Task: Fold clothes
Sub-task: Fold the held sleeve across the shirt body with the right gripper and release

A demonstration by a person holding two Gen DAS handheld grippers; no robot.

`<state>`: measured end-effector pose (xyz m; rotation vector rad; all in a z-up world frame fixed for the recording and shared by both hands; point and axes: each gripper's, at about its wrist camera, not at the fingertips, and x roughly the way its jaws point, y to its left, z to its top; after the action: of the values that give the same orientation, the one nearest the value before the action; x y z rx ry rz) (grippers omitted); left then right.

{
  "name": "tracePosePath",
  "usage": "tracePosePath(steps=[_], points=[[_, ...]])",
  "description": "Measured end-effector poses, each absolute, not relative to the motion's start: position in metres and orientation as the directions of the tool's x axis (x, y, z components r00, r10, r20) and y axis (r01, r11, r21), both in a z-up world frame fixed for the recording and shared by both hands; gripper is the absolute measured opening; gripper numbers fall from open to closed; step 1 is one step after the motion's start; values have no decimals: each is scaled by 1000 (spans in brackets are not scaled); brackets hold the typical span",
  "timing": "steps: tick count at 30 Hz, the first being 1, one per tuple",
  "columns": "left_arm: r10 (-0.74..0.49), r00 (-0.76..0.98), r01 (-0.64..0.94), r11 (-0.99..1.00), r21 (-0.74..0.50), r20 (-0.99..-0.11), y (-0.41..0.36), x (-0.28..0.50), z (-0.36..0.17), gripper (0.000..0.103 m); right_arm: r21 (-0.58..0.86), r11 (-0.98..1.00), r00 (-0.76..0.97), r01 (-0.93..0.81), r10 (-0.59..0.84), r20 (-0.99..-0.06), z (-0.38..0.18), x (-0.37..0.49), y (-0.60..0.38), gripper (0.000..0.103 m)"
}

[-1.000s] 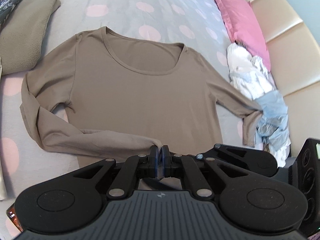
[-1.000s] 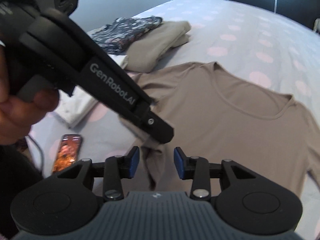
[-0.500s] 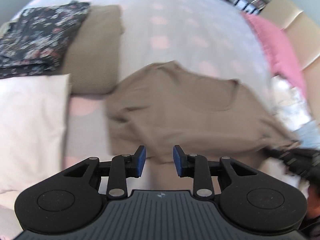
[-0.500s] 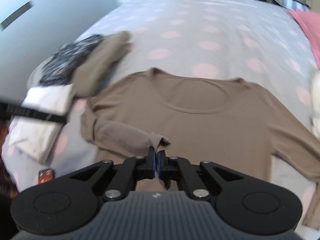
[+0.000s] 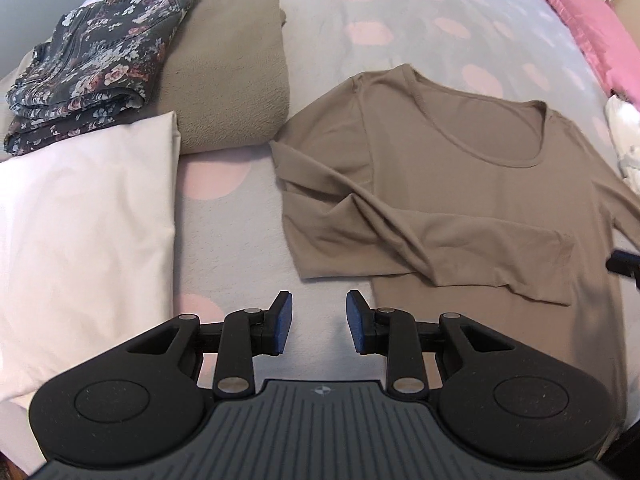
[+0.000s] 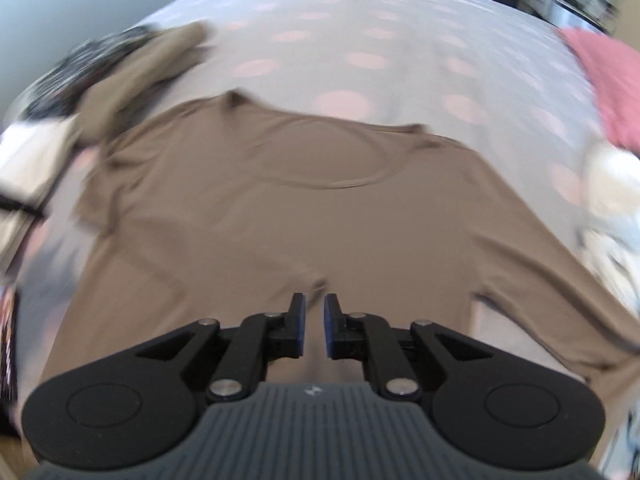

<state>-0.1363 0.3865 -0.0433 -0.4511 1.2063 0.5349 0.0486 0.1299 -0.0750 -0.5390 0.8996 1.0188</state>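
A brown long-sleeved top [image 5: 460, 184] lies face up on the spotted bed sheet [image 5: 224, 240]. Its left sleeve [image 5: 480, 248] is folded across the chest, and the cuff rests near the right side. My left gripper [image 5: 316, 300] is open and holds nothing, hovering over bare sheet just left of the top's lower edge. In the blurred right wrist view the top [image 6: 320, 220] fills the middle. My right gripper [image 6: 314, 300] hangs over its lower body, jaws a narrow gap apart with nothing between them. The right sleeve [image 6: 560, 288] lies stretched out.
Folded clothes are stacked at the left: a floral garment [image 5: 100, 52], a tan fleece [image 5: 232, 68] and a white cloth [image 5: 80, 220]. A pink pillow [image 5: 580, 20] and crumpled white laundry [image 5: 624, 132] lie at the right.
My left gripper let go of the sleeve cuff and swung left. My right gripper took the cuff, carried it across the chest, and has now let it go.
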Motion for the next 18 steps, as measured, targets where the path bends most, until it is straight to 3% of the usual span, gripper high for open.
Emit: tracePosePath(steps=[3, 10, 13, 15, 18], points=[[155, 239, -615, 788, -26, -959, 388, -134, -47, 27, -12, 338, 193, -941, 509, -839, -85, 33, 132, 24], [175, 214, -631, 776, 1, -961, 393, -132, -52, 27, -101, 195, 184, -976, 473, -862, -112, 14, 142, 33], [182, 202, -636, 772, 13, -962, 394, -132, -54, 27, -160, 174, 223, -972, 452, -863, -123, 10, 144, 28], [189, 199, -637, 771, 20, -961, 394, -132, -53, 27, -184, 159, 237, -970, 448, -862, -126, 8, 146, 8], [202, 199, -635, 772, 31, -959, 394, -134, -51, 27, -214, 144, 257, -966, 468, -846, -115, 4, 148, 3]])
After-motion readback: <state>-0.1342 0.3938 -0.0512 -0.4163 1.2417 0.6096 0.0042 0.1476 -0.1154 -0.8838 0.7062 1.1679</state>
